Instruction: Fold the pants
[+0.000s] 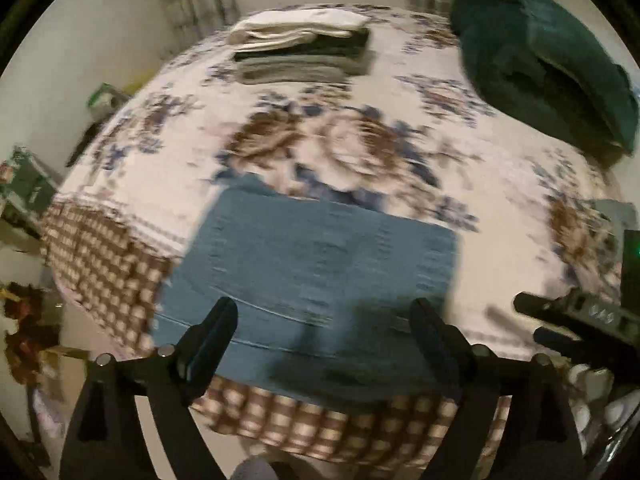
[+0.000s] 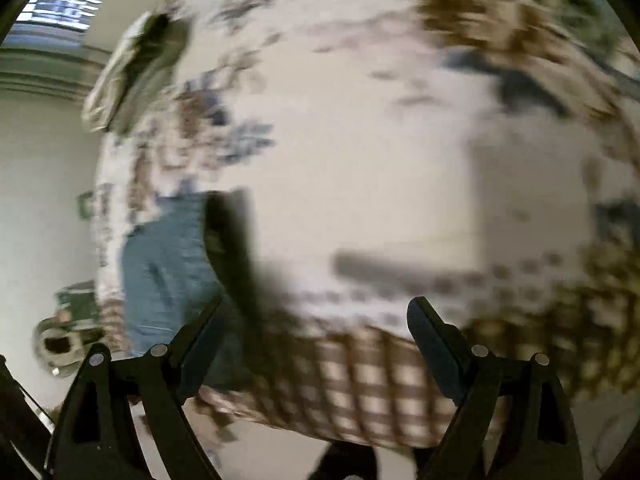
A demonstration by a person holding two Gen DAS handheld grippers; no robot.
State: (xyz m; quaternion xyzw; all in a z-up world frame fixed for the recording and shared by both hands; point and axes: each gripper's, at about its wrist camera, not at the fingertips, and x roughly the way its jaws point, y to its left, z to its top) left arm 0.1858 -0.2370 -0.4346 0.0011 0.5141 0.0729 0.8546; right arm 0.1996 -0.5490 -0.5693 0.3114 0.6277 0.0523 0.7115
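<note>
The blue pants lie folded into a flat rectangle near the front edge of the bed. My left gripper hovers over their near edge, open and empty. My right gripper is open and empty too, over the bed's checked border to the right of the pants, which show at the left of that blurred view. The right gripper's fingers also show in the left wrist view, right of the pants. A dark blurred shape, probably the left gripper, stands beside the pants.
The bed has a floral cover with a brown checked border. A stack of folded clothes sits at the far side. A dark green garment lies at the far right. Clutter stands on the floor left of the bed.
</note>
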